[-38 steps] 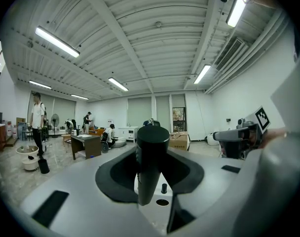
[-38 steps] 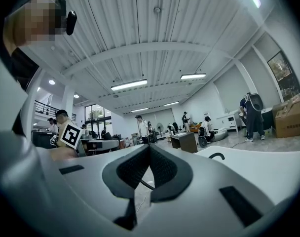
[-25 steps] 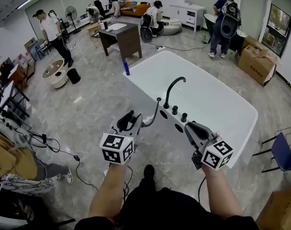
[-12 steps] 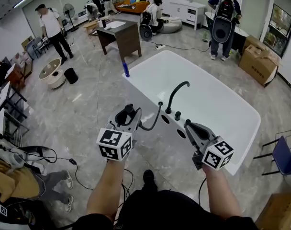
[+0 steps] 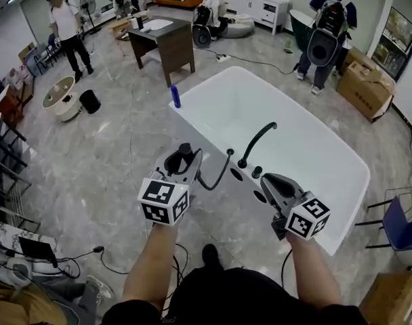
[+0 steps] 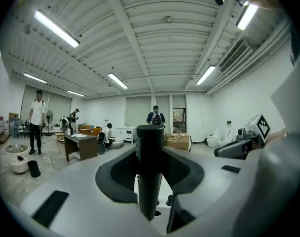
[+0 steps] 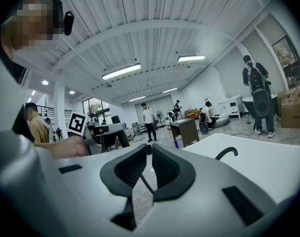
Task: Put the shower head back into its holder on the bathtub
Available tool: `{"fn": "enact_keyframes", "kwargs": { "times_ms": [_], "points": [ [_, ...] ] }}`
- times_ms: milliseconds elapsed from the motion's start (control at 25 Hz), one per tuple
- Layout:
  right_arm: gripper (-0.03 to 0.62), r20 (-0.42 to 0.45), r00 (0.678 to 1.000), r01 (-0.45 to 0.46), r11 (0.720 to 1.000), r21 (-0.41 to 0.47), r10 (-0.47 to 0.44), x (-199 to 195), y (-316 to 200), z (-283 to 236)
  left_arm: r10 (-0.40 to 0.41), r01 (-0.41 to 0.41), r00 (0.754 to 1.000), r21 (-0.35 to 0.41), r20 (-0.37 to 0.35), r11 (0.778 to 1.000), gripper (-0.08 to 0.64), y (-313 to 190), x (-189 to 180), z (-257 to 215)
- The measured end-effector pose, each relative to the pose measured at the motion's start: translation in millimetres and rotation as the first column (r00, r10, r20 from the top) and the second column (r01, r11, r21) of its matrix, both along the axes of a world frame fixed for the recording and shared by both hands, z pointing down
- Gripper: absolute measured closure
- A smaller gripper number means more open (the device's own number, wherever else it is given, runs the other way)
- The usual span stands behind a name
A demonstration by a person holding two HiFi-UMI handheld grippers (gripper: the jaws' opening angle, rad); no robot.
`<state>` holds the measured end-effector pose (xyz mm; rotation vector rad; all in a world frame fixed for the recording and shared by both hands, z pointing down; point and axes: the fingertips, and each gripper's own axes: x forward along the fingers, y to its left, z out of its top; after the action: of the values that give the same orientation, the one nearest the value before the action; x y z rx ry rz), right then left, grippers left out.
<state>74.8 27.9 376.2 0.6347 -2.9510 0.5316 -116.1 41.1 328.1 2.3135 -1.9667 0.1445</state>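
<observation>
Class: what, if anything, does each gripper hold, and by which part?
The left gripper grips the black shower head round its handle. The right gripper holds nothing.

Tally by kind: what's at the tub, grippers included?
bathtub: 1
faucet spout: 1
shower head: 1
blue bottle: 1
grippers: 2 (left gripper, right gripper)
Total: 6

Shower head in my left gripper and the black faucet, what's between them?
Head view: a black hose loops from the shower head to the tub rim, whose white deck, with a round hole, reaches the faucet.
</observation>
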Motion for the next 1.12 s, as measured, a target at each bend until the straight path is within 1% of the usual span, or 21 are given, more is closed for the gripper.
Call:
{"fn": "enact_keyframes", "kwargs": {
  "times_ms": [360,600,760,920,1120],
  "points": [
    [0.541,-0.034,0.999,-0.026,1.0,-0.004,0.026,-46.8,-20.5,6.4,0.031,-0.031,0.999,0.003,-0.025,1.0,0.42,-29.0,-49.7,9.2],
    [0.541,-0.046,0.999,-0.026,1.0,0.001,0.026,-61.8,-25.6,6.2,0.036,-0.035,0.999,0.025,-0.03,0.999,0.42,-34.4,-65.7,5.5],
    [0.543,-0.04,0.999,-0.012,1.0,0.009,0.013,-70.9,-29.0,-1.2,0.023,-0.022,0.999,0.027,-0.03,0.999,0.42,-32.3,-73.6,2.7],
    [0.545,-0.039,0.999,0.013,1.0,-0.002,-0.013,-81.6,-35.5,3.1,-0.002,0.002,0.999,0.001,-0.038,1.0,0.42,-33.0,-82.4,12.5],
    [0.546,-0.024,0.999,0.036,0.999,-0.014,-0.036,-95.8,-51.2,8.0,-0.024,0.024,0.999,-0.017,-0.029,1.0,0.42,-43.3,-94.1,17.7]
  ]
}}
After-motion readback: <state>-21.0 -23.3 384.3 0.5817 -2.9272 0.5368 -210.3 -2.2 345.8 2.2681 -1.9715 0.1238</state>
